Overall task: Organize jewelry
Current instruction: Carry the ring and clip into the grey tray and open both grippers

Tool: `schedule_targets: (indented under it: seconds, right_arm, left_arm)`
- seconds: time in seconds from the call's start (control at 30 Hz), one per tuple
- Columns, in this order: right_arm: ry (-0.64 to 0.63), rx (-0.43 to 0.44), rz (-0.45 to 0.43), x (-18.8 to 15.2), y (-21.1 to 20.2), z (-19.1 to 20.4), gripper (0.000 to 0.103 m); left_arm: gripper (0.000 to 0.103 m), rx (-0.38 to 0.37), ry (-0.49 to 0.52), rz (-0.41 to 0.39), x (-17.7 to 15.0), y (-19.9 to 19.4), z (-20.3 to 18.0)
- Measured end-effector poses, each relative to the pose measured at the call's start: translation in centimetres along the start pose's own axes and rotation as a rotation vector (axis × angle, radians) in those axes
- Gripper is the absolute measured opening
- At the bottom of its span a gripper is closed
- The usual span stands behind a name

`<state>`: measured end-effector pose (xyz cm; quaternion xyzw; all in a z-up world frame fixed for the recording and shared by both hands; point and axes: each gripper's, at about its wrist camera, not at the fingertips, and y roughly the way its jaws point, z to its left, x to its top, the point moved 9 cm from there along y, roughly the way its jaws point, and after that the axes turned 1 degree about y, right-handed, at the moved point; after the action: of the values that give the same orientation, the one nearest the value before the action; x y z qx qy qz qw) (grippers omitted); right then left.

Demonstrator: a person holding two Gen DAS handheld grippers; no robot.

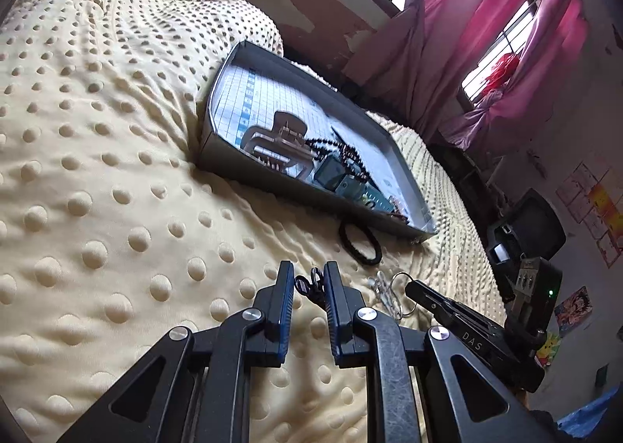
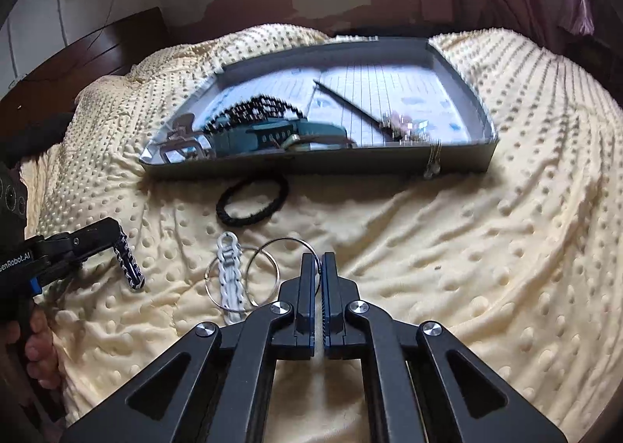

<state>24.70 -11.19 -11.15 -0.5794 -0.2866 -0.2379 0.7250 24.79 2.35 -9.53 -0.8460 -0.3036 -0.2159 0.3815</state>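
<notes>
On the yellow dotted bedspread [image 2: 447,248] lies a grey tray [image 2: 311,167] holding a claw clip [image 1: 280,139], black beads [image 2: 253,108] and a teal watch [image 2: 280,135]. In front of it lie a black hair tie [image 2: 249,221], a white chain bracelet [image 2: 229,273] and thin silver rings [image 2: 288,239]. My right gripper [image 2: 318,263] is shut on the edge of one silver ring. To its left, my left gripper [image 1: 309,273] is shut on a black chain bracelet [image 2: 130,263], whose lower end touches the bedspread.
A thin chain [image 2: 432,164] hangs over the tray's front wall near its right corner. A dark wooden headboard [image 2: 97,53] stands at the far left, pink curtains [image 1: 506,53] by the window. A person's hand [image 2: 35,341] holds the left gripper's handle.
</notes>
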Motion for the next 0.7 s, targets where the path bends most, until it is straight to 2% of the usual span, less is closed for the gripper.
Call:
schedule_targets:
  seconds: [0.27,0.57,0.7]
  right_arm:
    - [-0.053,-0.001,-0.100,3.7,-2.3,1.4,0.002]
    - [-0.125,0.030,-0.212,9.7,-4.0,4.8,0.002]
    - [-0.133,0.039,-0.240,12.3,-3.5,6.1,0.002]
  left_arm:
    - [0.015,-0.037,0.007,-0.118,2.7,-2.1,-1.0]
    - [0.014,0.023,0.048,-0.287,9.3,-3.4,-2.5]
    - [0.014,0.039,0.055,-0.305,12.0,-2.4,-1.7]
